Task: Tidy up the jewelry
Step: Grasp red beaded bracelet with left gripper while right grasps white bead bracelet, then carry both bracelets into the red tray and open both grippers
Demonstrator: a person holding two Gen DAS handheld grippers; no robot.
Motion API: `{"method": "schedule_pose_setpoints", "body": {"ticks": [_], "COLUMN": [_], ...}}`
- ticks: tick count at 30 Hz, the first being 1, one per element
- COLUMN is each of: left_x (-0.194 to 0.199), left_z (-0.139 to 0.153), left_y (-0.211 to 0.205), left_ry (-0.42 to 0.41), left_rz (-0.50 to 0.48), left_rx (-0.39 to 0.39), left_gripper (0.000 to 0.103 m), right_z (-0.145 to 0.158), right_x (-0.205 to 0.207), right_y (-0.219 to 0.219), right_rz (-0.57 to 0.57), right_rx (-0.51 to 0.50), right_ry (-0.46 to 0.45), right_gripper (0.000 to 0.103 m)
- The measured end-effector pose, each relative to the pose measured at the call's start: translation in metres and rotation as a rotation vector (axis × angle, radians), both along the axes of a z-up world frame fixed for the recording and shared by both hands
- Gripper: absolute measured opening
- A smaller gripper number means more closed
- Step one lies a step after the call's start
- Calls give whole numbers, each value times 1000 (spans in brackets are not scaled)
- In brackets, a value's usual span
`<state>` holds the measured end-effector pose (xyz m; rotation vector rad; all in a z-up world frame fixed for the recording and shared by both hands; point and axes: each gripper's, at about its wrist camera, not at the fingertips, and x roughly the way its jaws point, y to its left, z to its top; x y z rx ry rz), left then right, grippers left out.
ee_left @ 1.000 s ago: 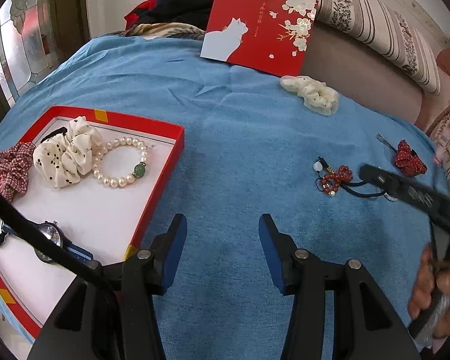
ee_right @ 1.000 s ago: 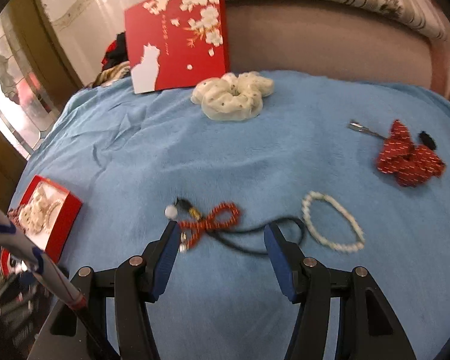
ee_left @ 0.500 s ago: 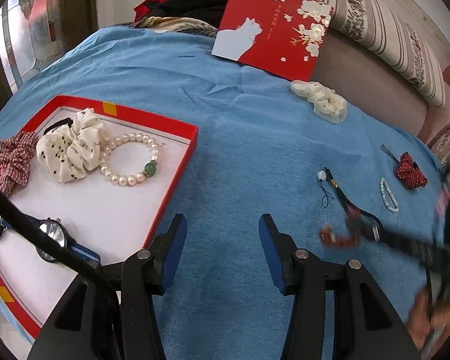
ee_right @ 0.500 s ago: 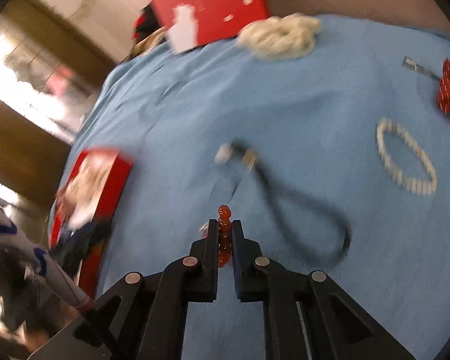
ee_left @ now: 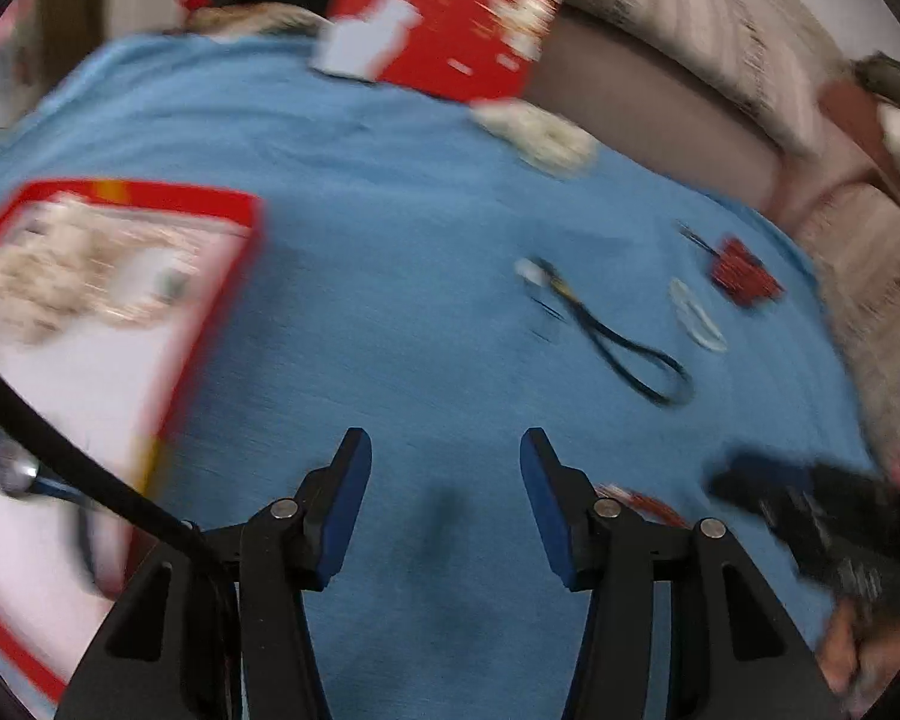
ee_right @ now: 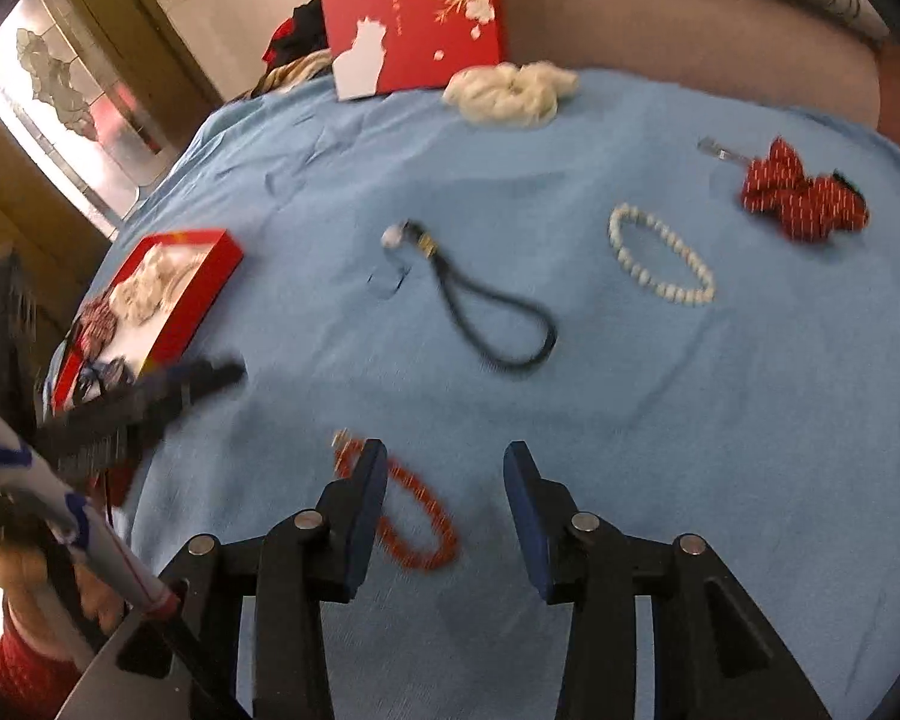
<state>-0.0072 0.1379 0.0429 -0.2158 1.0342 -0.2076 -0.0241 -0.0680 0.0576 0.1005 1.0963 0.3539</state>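
While the right gripper (ee_right: 444, 483) spreads its jaws above the blue cloth (ee_right: 660, 408), the red bead bracelet (ee_right: 417, 516) lies loose between them — the left gripper (ee_left: 444, 468) gapes, empty.

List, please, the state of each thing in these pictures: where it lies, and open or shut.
Right gripper: jaws opening, pads pressing on nothing.
Red bead bracelet: on the blue cloth, partly behind the right gripper's left finger.
Left gripper: open, empty.
Red box: open, holding scrunchies.
Black cord: loose on the cloth.
White bead bracelet: flat on the cloth.
Red bow clip: on the cloth.
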Motion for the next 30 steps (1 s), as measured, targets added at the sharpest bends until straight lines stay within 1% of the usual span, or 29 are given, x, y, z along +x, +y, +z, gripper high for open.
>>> {"method": "schedule_pose_setpoints", "body": {"ticks": [2, 5, 8, 10, 12, 13, 14, 16, 17, 18, 19, 20, 22, 23, 24, 25, 26, 27, 30], "left_x": [0, -1, -1, -1, -3, -5, -8, -12, -15, -16, -18, -18, -19, -19, -20, -19, -19, -18, -16], "left_z": [-7, -12, -16, -18, -21, -21, -21, -21, -21, -21, -21, -21, -19, -17, -14, -10, -5, -1, 12], "left_y": [-14, -34, -55, -66, -78, -82, -88, -94, -98, -100, -103, -105, -101, -100, -98, -96, -92, -87, -71], "left_ry": [25, 27, 28, 34, 30, 22, 11, 5, -5, -9, -9, 2, 24, 23, 13, 1, -12, -23, -45], "left_rz": [-67, -139, -211, -255, -297, -309, -327, -349, -360, -370, -384, -401, -425, -427, -428, -427, -422, -415, -382], "left_rx": [-46, -39, -41, -44, -26, -15, 1, 19, 42, 56, 70, 68, -1, -12, -19, -24, -35, -53, -108], "left_gripper": [50, 50, 50, 50, 54, 60, 62, 62, 56, 46, 19, 7, 7, 7, 7, 7, 7, 7, 7], "right_z": [2, 2, 3, 0, -4, -6, -7, -11, -14, -17, -21, -24, -31, -34, -34, -34, -34, -33, -27], "right_x": [14, 37, 52, 61, 67, 69, 71, 79, 83, 89, 94, 98, 103, 105, 104, 104, 104, 103, 98], "right_y": [1, -3, -18, -36, -51, -57, -60, -67, -69, -71, -71, -72, -72, -72, -71, -70, -71, -73, -77], "right_rz": [-3, -25, -80, -125, -154, -161, -166, -173, -174, -177, -180, -182, -189, -191, -193, -188, -184, -190, -213], "right_rx": [-16, -34, -70, -94, -115, -121, -127, -129, -127, -123, -114, -106, -100, -96, -99, -105, -86, -59, -32], "right_ry": [-14, -24, -47, -48, -49, -49, -49, -50, -49, -44, -37, -29, -19, -20, -29, -31, -20, -14, -23], "right_gripper": [44, 44, 44, 49, 51, 52, 53, 56, 56, 57, 57, 57, 57, 55, 41, 17, 11, 6, 6]}}
